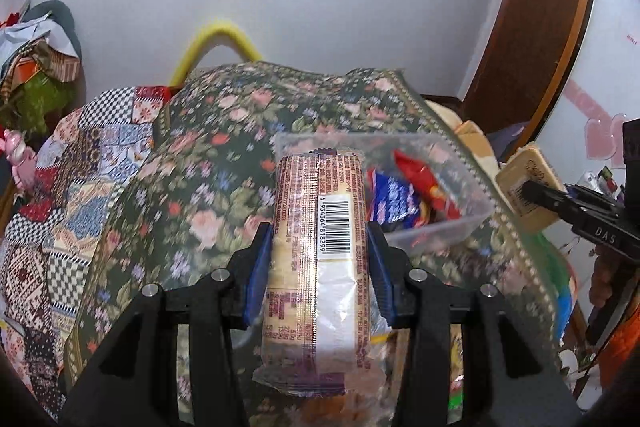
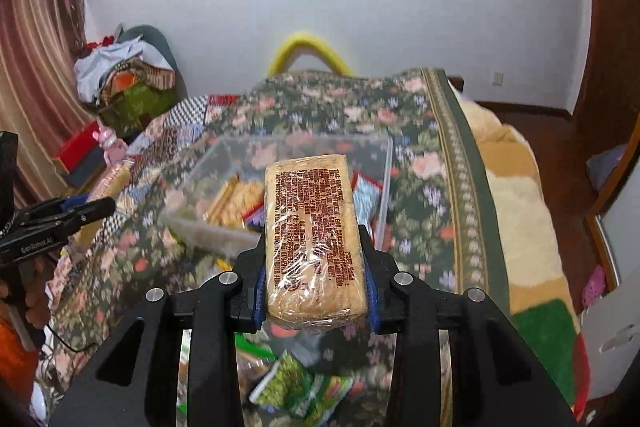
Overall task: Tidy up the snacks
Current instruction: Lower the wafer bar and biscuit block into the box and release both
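My left gripper [image 1: 320, 247] is shut on a long biscuit pack [image 1: 320, 239] with a barcode, held above the floral bedspread. A clear plastic box [image 1: 440, 227] with red and blue snack packs lies just ahead to its right. My right gripper [image 2: 314, 267] is shut on a tan cracker pack [image 2: 310, 227] wrapped in clear film with brown print, held over the near side of the clear box [image 2: 208, 227]. The right gripper with its cracker pack also shows in the left wrist view [image 1: 524, 193]. The left gripper shows at the left of the right wrist view [image 2: 96, 207].
Green snack packets [image 2: 296, 383] lie on the floral bedspread [image 2: 420, 195] below my right gripper. A patchwork quilt [image 1: 80, 187] covers the left side. A clothes pile [image 2: 128, 79] sits by the wall. A fuzzy blanket [image 2: 520, 227] hangs off the right edge.
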